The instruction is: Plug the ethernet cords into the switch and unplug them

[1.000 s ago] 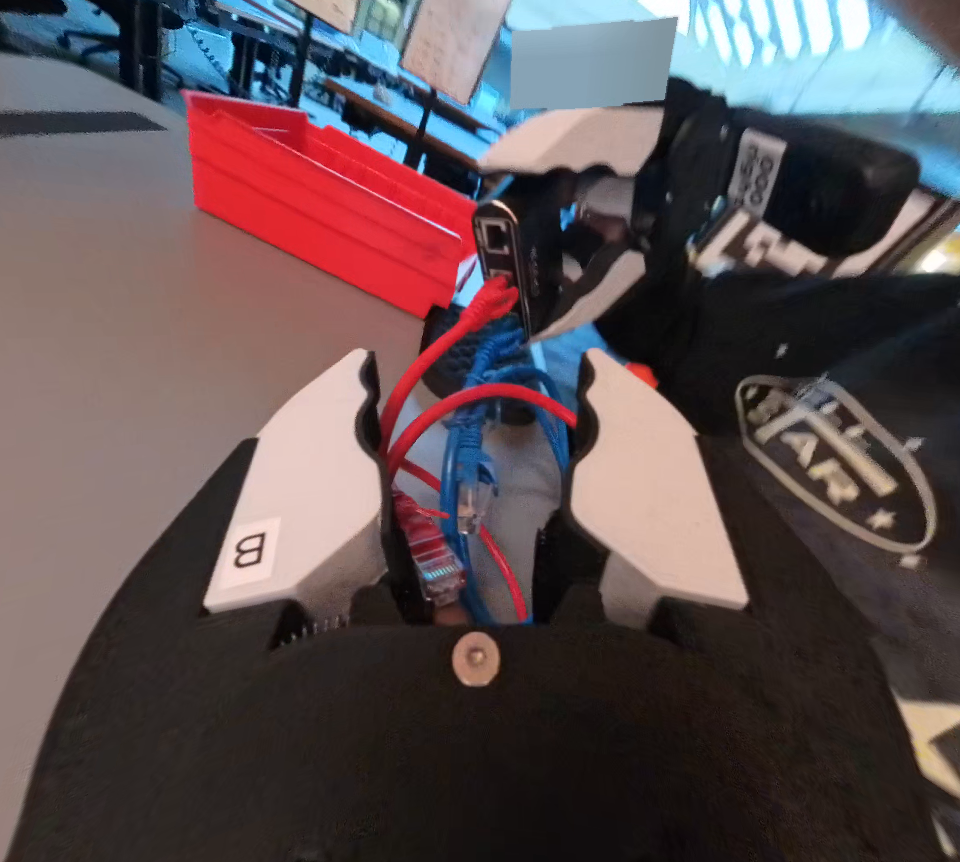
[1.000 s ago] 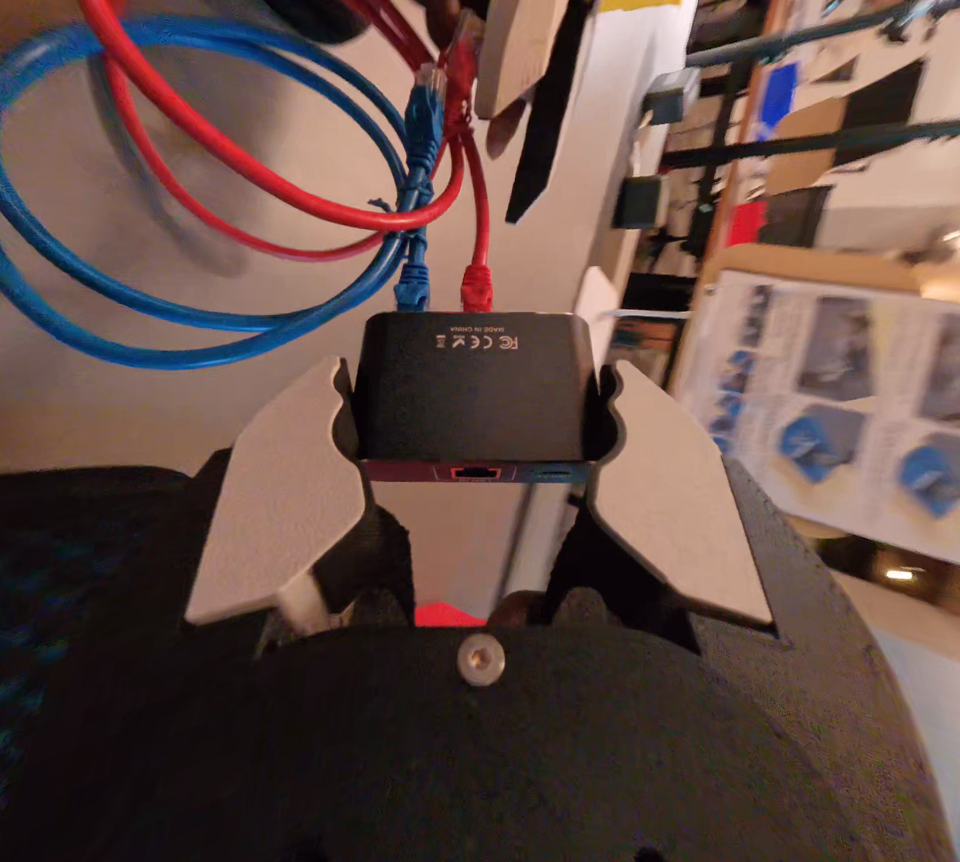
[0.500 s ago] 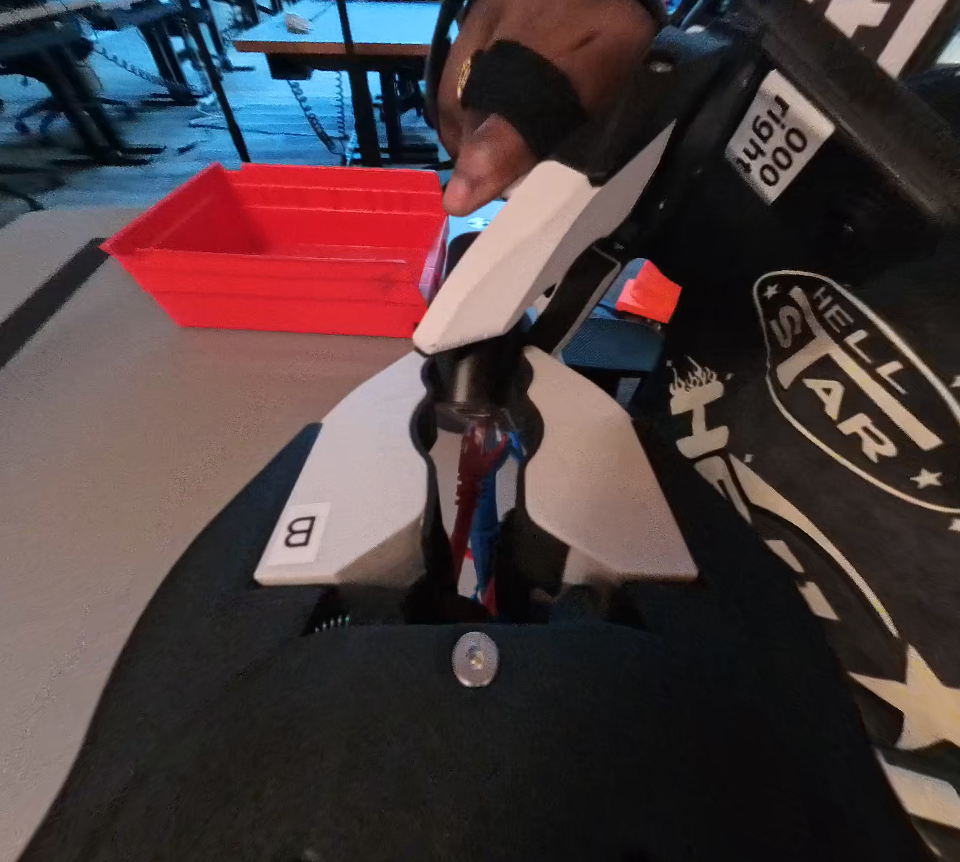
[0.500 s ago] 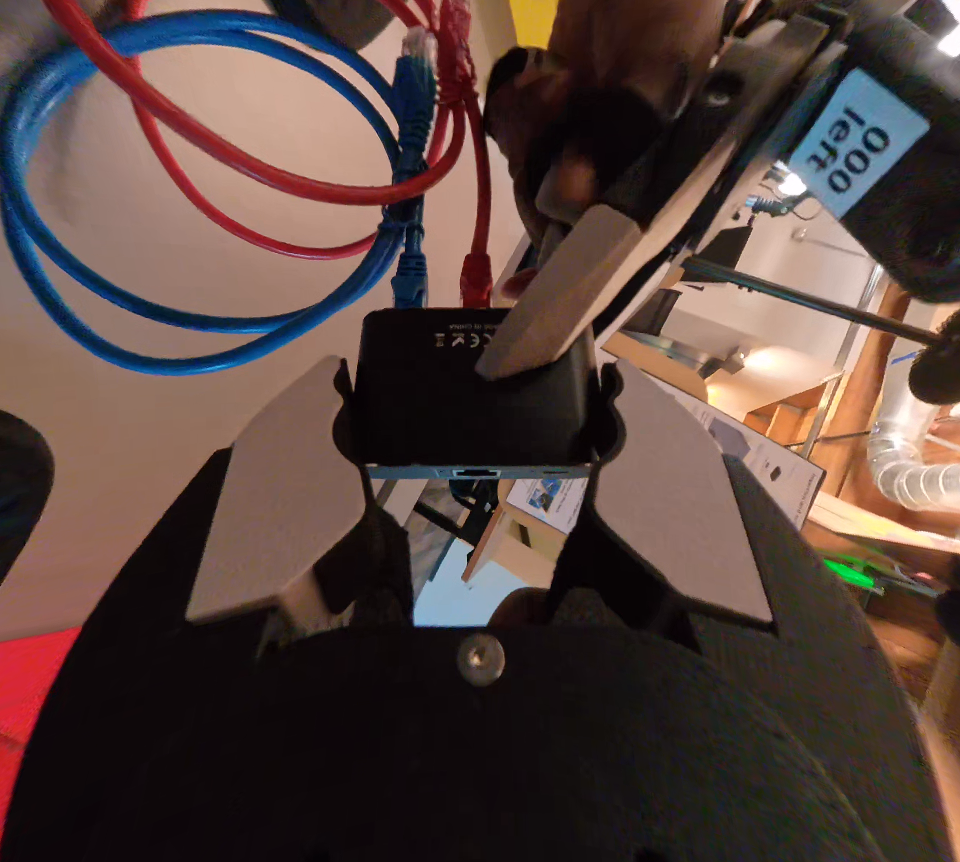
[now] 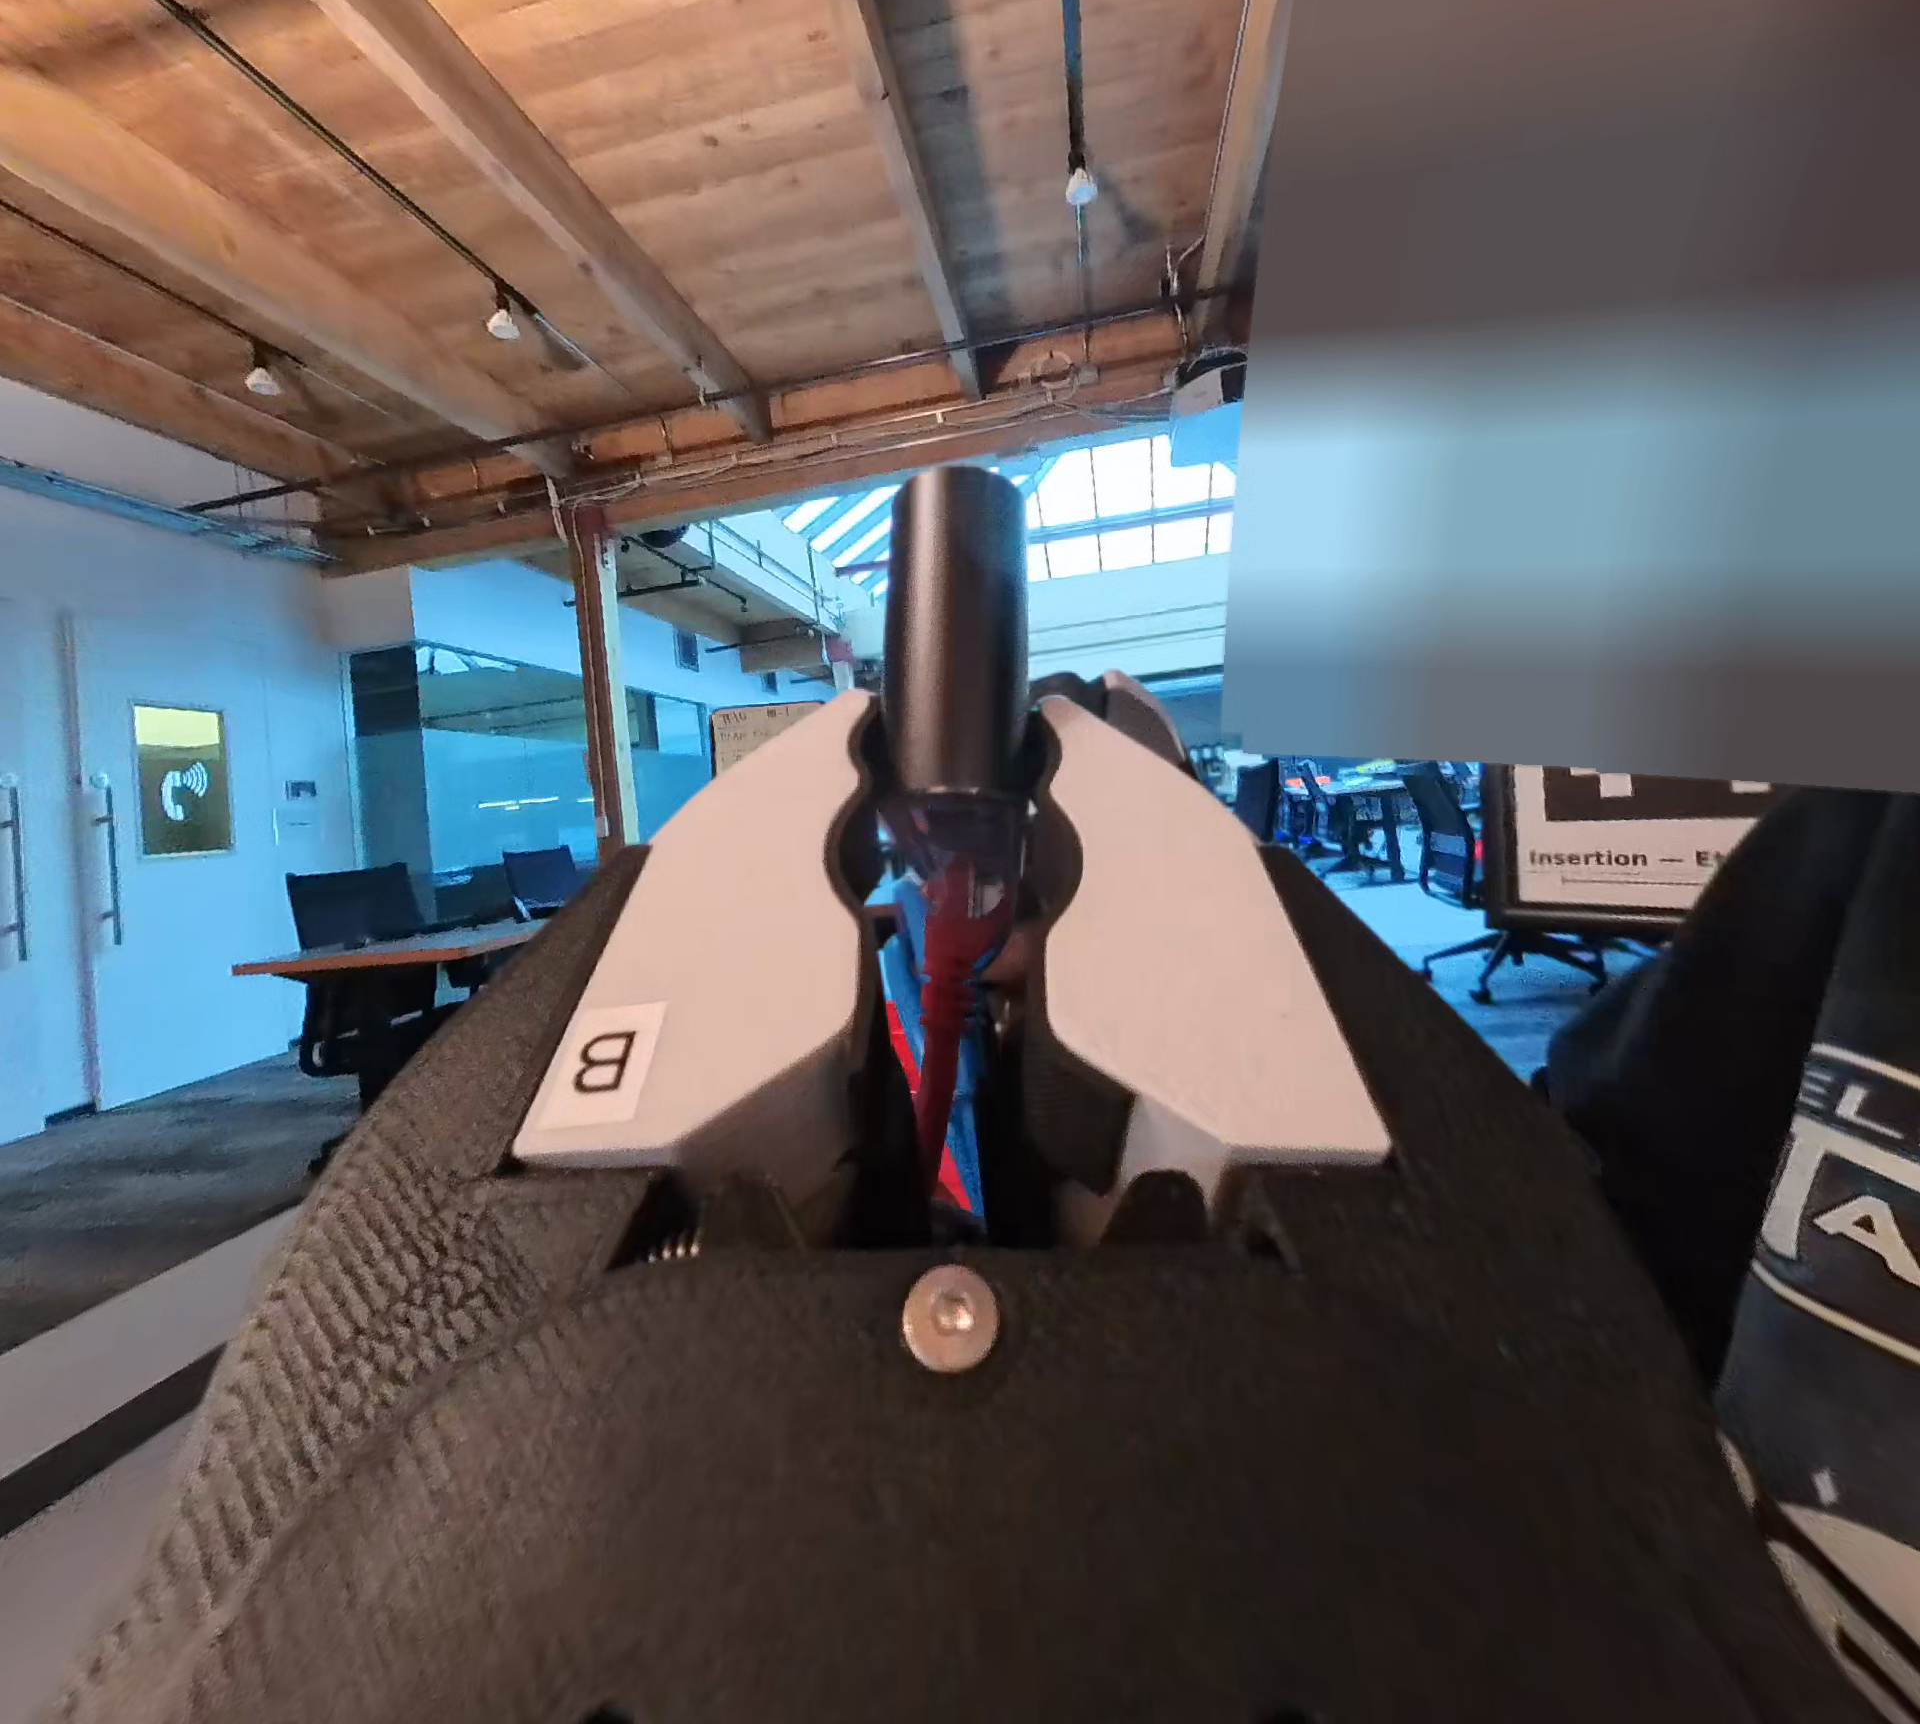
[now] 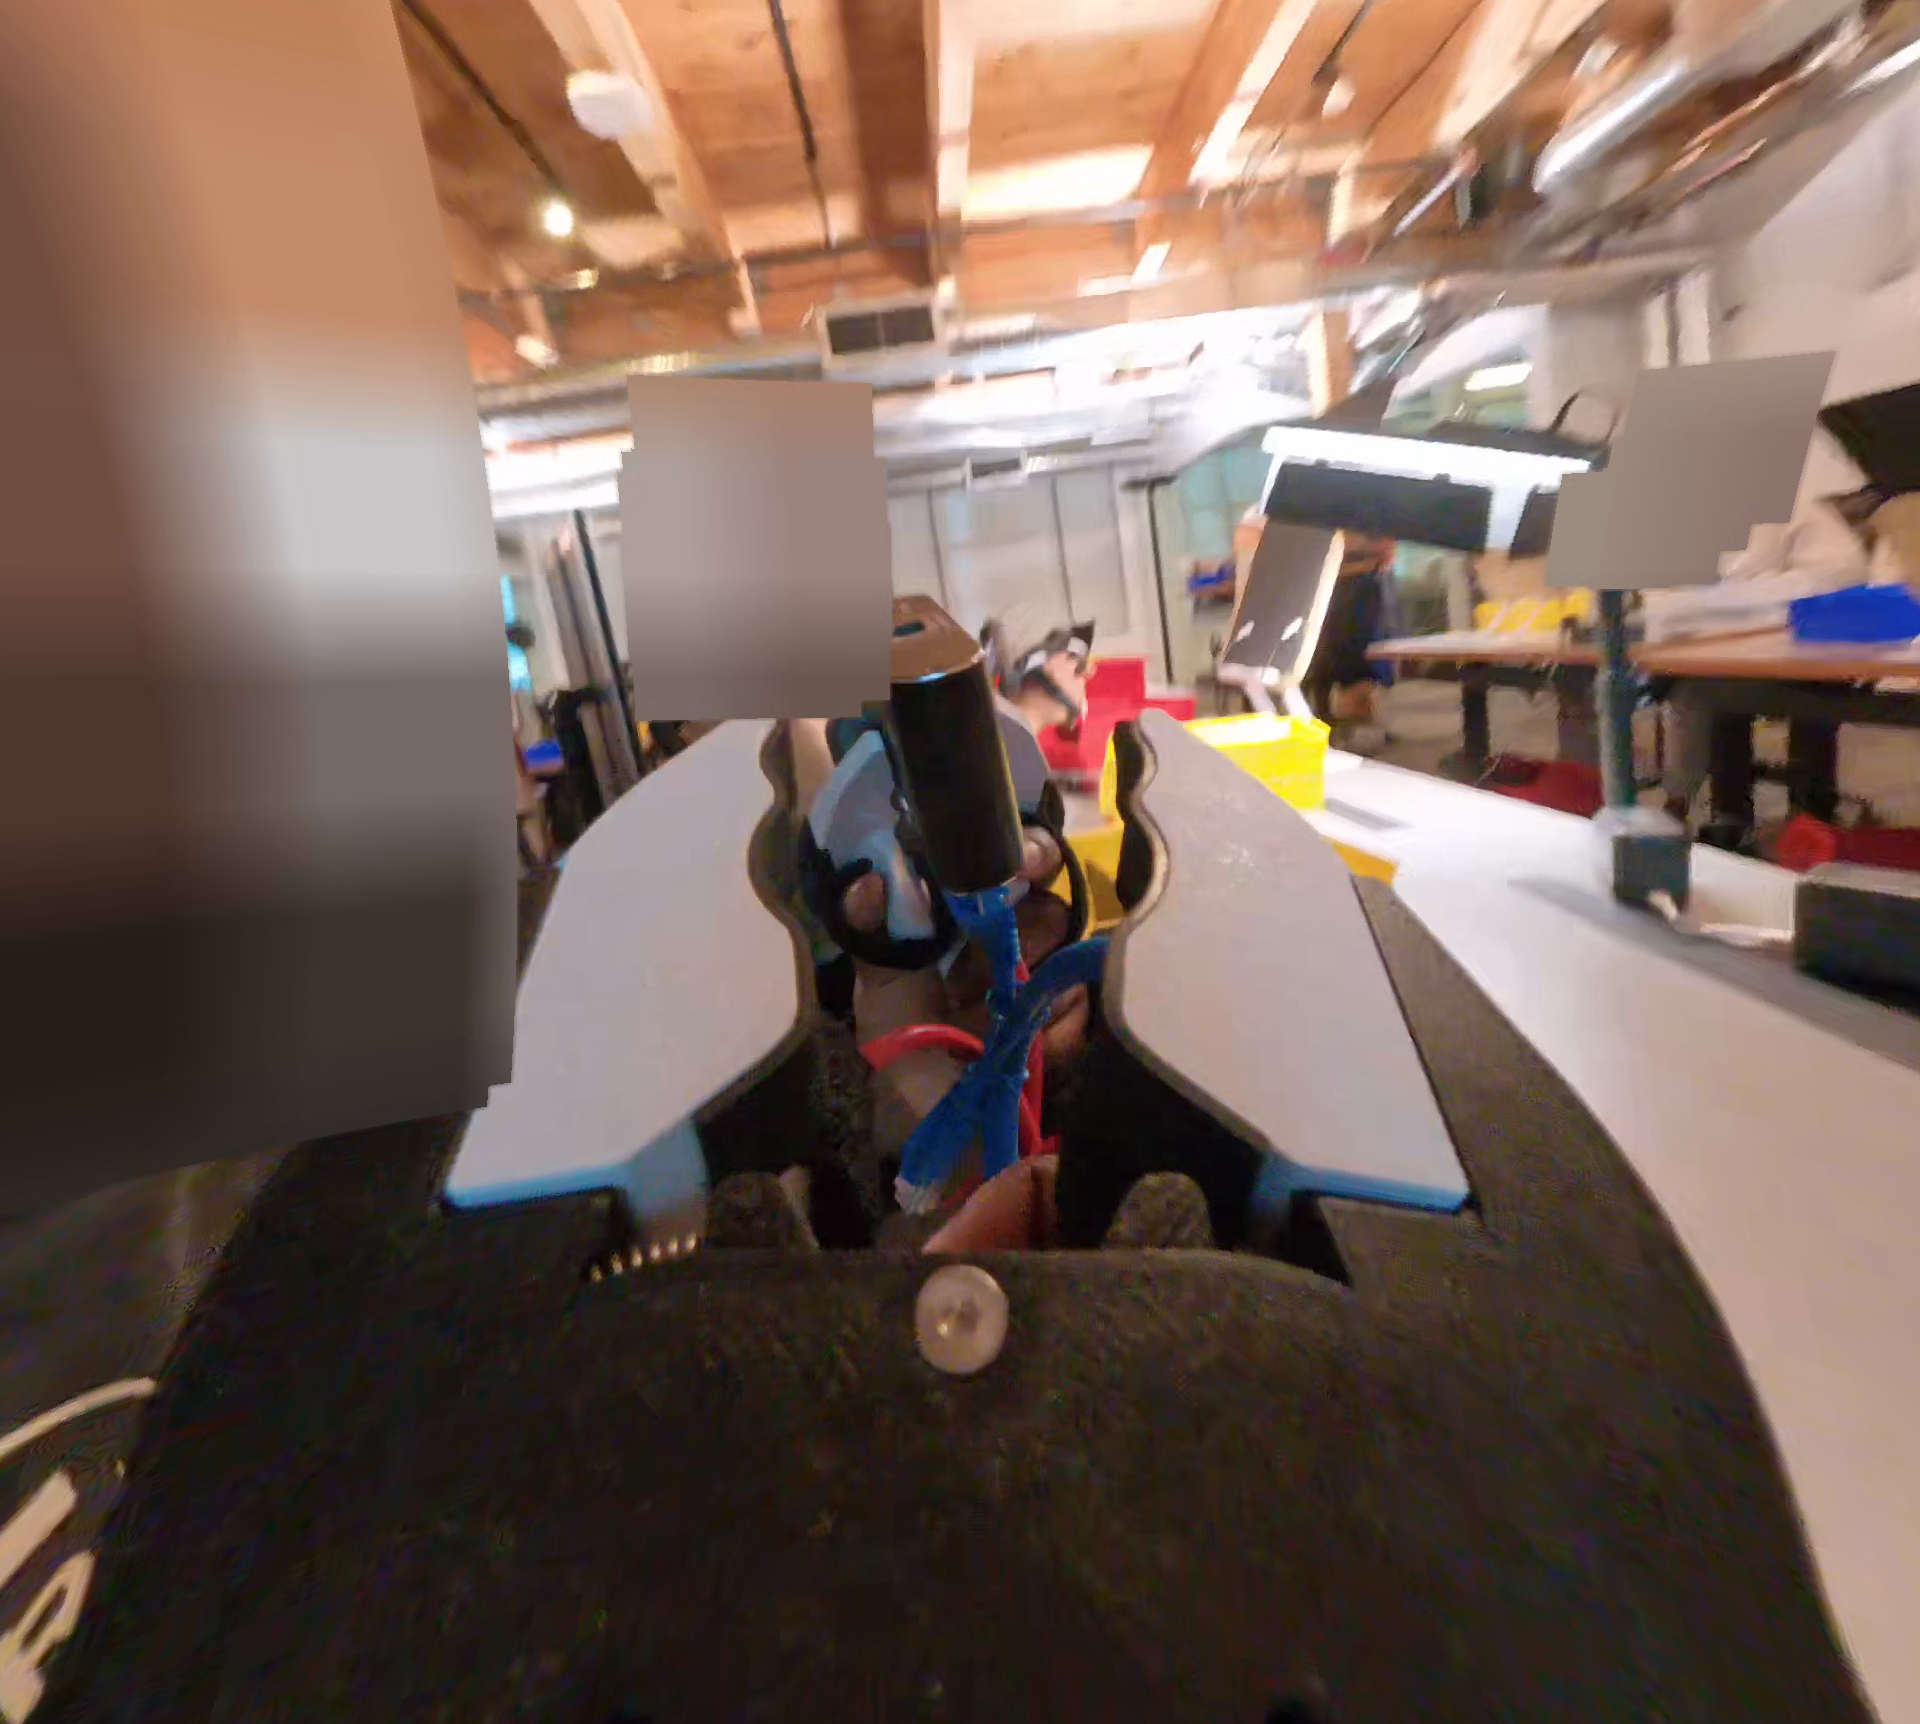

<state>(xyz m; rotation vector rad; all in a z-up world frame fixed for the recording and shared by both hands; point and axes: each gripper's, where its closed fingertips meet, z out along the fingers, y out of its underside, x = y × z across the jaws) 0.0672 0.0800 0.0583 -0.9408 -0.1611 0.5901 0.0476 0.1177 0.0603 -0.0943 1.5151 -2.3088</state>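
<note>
Left gripper (image 5: 954, 744) is clamped on the black switch (image 5: 956, 625), held aloft. Right gripper (image 6: 951, 791) stands wide, empty. Red cord (image 5: 951, 957) and blue cord (image 6: 1000, 931) both appear seated in the switch. Judged: plugging done; unplugging outstanding.

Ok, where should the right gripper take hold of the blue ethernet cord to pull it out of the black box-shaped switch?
Grip the blue ethernet cord by its moulded boot just under the black switch, not the loose loops lower down. The switch stands tilted, port end down, clamped in the left gripper, so the open right gripper should probably come up from below.
</note>
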